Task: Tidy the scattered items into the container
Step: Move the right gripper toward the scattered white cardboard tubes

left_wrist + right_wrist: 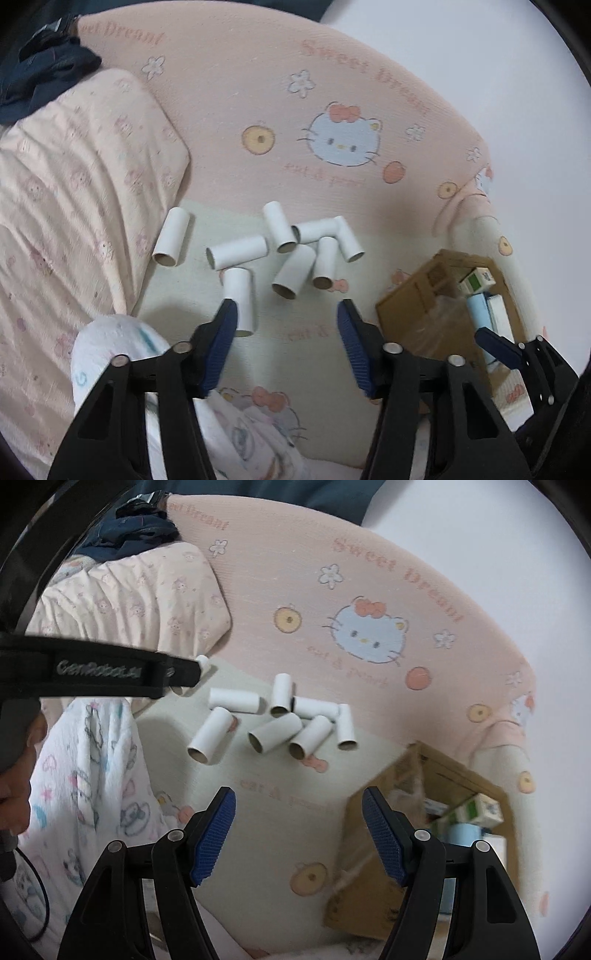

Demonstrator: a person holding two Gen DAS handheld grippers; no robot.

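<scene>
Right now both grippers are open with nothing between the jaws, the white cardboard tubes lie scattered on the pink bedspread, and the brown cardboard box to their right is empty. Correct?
Not quite: the brown cardboard box is not empty. The left wrist view shows a green-and-white carton and a pale blue item inside. The rest holds: left gripper and right gripper open, white cardboard tubes scattered on the pink bedspread.

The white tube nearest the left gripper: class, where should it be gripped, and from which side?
Grip the nearest tube across its middle, coming down from above with the open left gripper. It lies flat, apart from the others, so both curved sides are free.
</scene>
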